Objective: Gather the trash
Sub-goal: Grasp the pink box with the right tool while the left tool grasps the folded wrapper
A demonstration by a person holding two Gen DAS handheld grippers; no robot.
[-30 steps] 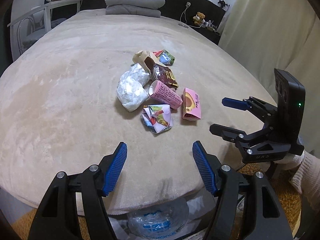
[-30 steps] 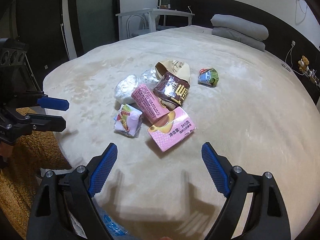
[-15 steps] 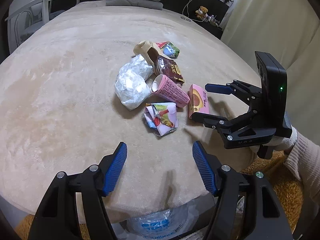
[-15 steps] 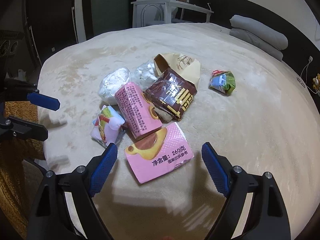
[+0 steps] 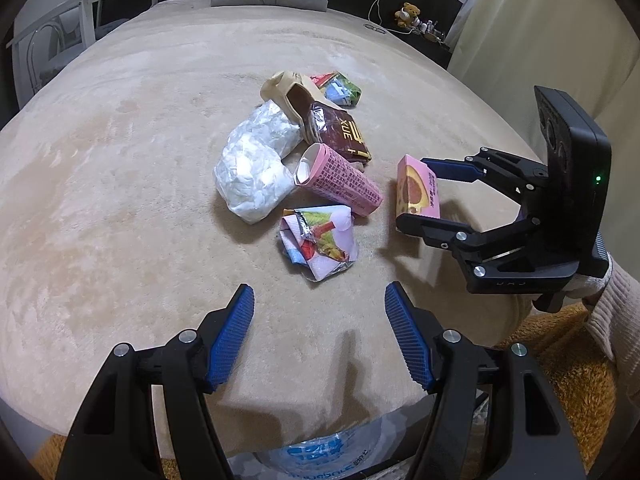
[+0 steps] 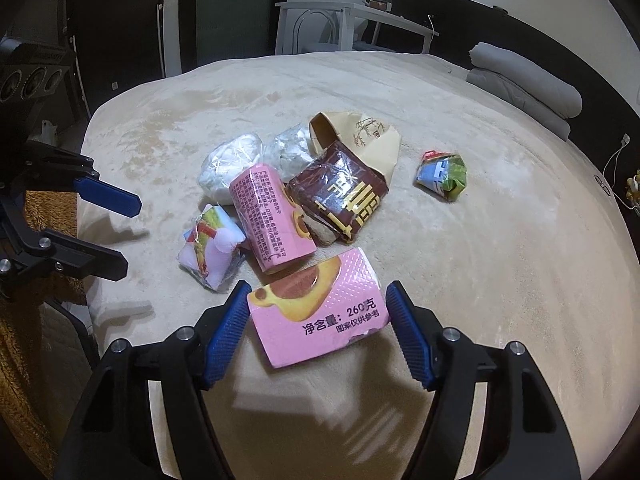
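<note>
My right gripper [image 6: 316,330] has just been closing, and the flat pink box [image 6: 320,308] now sits between its blue pads. The left pad looks to be touching the box's edge; the right one seems just shy of it, so I can't call it a firm grip yet. My left gripper [image 5: 320,336] is spread wide with nothing in it, over bare blanket near the bed [image 5: 120,200] edge.

I judge this the first pick of the clean-up: securing the box, the nearest piece on the right of the pile. Next I'd finish the squeeze gently, since thin card may buckle, then lift it clear.

Beyond it lie the pink carton [image 6: 272,216], a crumpled colourful wrapper [image 5: 318,242] just ahead of my left gripper, a white plastic bag [image 5: 256,168], a brown packet [image 6: 340,196], and farthest a small green wrapper [image 6: 442,176]. A clear plastic bag [image 5: 316,456] shows below the near edge, likely for the trash.
</note>
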